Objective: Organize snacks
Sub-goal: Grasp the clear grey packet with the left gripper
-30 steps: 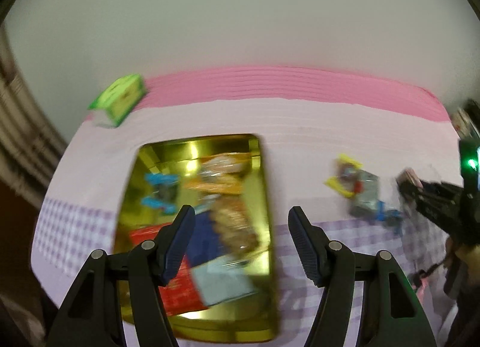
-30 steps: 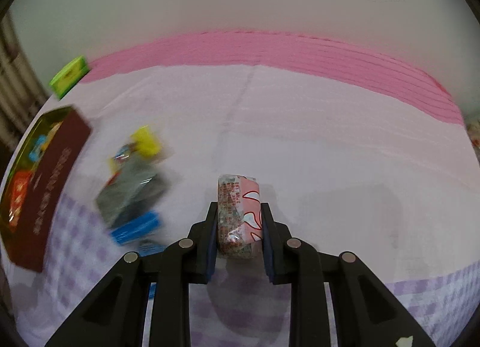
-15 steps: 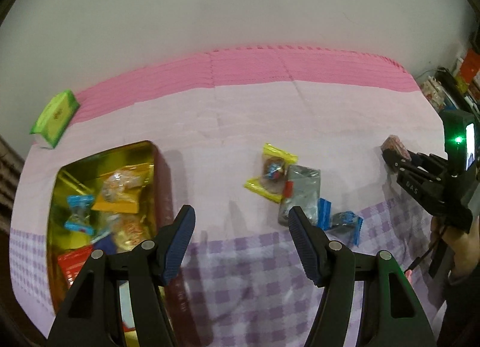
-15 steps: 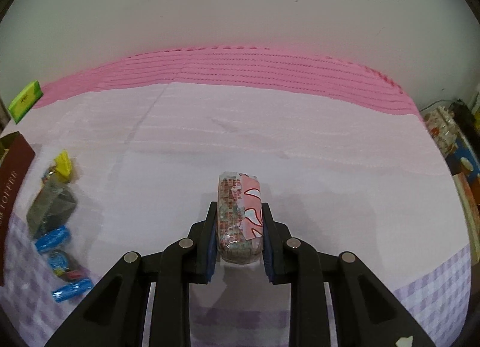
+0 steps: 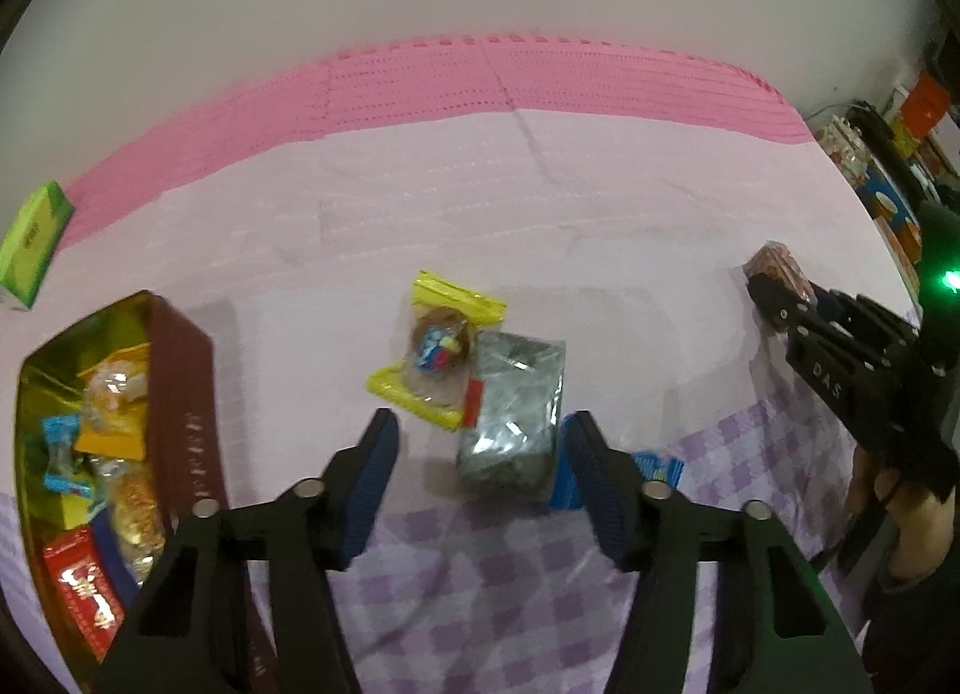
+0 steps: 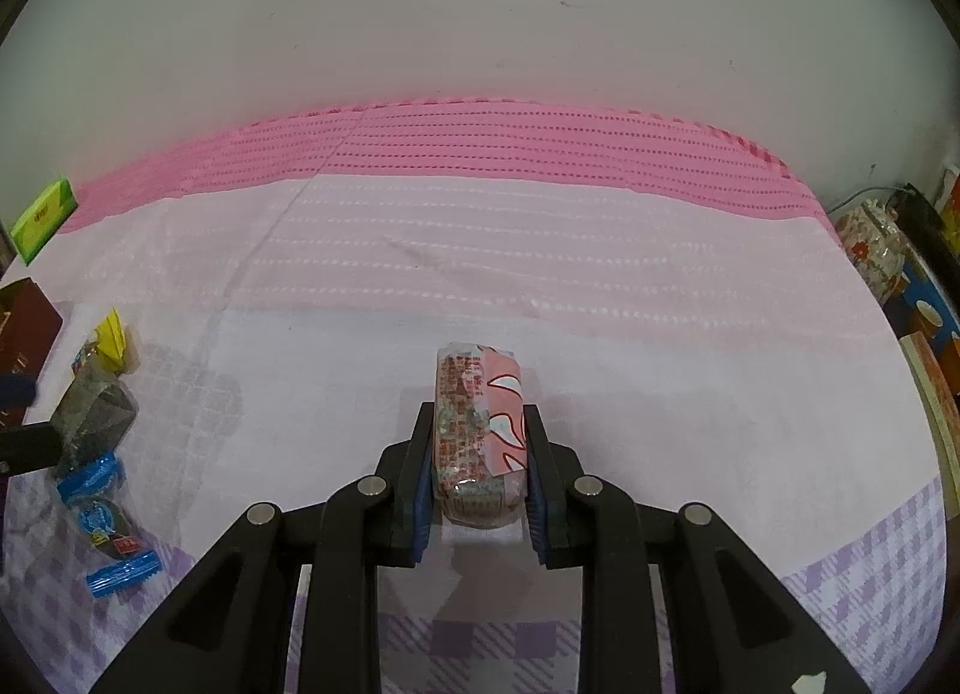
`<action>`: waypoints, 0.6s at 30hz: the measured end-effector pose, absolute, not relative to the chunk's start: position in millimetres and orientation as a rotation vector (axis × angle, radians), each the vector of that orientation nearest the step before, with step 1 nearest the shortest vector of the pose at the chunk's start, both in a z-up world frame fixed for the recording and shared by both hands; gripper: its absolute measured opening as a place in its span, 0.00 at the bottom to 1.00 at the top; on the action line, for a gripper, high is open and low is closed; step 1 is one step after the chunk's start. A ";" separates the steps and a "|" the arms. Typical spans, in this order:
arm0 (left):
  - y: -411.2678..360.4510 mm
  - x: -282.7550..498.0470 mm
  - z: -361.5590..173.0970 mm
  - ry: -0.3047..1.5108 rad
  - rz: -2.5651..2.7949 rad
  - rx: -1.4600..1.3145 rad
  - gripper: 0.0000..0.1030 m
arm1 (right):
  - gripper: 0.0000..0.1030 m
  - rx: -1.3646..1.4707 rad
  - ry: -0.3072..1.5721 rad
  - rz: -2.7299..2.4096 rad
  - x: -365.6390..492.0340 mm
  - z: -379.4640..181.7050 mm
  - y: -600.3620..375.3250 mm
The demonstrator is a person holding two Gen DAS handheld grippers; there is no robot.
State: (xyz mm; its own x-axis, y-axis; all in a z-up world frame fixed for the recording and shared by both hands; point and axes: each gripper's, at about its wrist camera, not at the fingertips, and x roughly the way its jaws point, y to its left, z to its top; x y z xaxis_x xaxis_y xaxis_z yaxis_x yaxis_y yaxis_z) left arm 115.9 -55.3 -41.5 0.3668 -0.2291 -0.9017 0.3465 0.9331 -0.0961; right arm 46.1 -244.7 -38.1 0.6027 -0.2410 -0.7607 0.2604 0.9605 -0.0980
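My left gripper (image 5: 480,442) hangs low over a silver packet (image 5: 510,418) on the table. Its jaws are closing with the packet between them; the right pad is at its edge and a gap remains on the left. A yellow-ended sweet packet (image 5: 435,346) lies against the silver packet's far left side. My right gripper (image 6: 477,454) is shut on a pink-and-red wrapped snack (image 6: 480,424) just above the cloth. In the left wrist view it is seen at the right with the snack (image 5: 774,265) in its tips.
An open gold tin (image 5: 192,394) with maroon walls holds several snacks at the left. A green box (image 5: 33,241) lies far left. Blue-wrapped sweets (image 6: 96,508) lie beside the silver packet. A patterned jar (image 6: 873,250) and boxes crowd the table's right edge.
My left gripper has swung right from above the gold tin to the silver packet, come lower, and its jaws have narrowed. The right gripper shifted right with the snack, then held still.
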 end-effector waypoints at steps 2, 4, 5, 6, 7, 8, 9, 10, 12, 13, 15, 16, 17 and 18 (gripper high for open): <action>-55.3 119.4 -45.2 1.155 -0.372 0.101 0.49 | 0.23 0.025 0.877 -0.289 46.3 -38.9 -247.7; -57.0 124.0 -47.9 1.166 -0.374 0.091 0.48 | 0.23 0.025 0.877 -0.289 46.3 -39.0 -247.6; -58.8 125.3 -49.2 1.168 -0.373 0.094 0.48 | 0.23 0.025 0.877 -0.288 46.1 -38.9 -247.1; -60.8 126.1 -50.8 1.170 -0.372 0.098 0.47 | 0.23 0.025 0.877 -0.288 46.1 -39.0 -246.7; -62.5 127.4 -52.2 1.172 -0.371 0.100 0.47 | 0.23 0.025 0.877 -0.288 46.2 -39.0 -246.5; -61.8 128.3 -52.7 1.176 -0.371 0.098 0.46 | 0.23 0.026 0.877 -0.288 46.0 -38.9 -246.3; -62.6 130.0 -54.1 1.183 -0.371 0.095 0.44 | 0.23 0.027 0.877 -0.288 46.1 -39.0 -245.9; -63.7 131.3 -56.2 1.191 -0.373 0.088 0.42 | 0.23 0.027 0.877 -0.288 46.1 -38.6 -245.4; -67.0 131.4 -58.6 1.197 -0.371 0.087 0.39 | 0.23 0.028 0.877 -0.288 46.1 -38.8 -246.4; -67.0 130.4 -58.8 1.199 -0.371 0.091 0.37 | 0.23 0.028 0.877 -0.287 46.3 -38.8 -246.3; -65.9 127.6 -58.0 1.194 -0.371 0.097 0.36 | 0.23 0.028 0.877 -0.287 46.2 -38.7 -246.3; -65.3 126.0 -58.0 1.194 -0.369 0.102 0.35 | 0.23 0.028 0.877 -0.287 46.3 -38.7 -246.3; -63.8 124.2 -58.0 1.194 -0.370 0.102 0.35 | 0.23 0.027 0.877 -0.288 46.2 -38.6 -246.1; -61.5 122.3 -57.8 1.194 -0.375 0.098 0.35 | 0.23 0.027 0.877 -0.288 46.2 -38.6 -246.1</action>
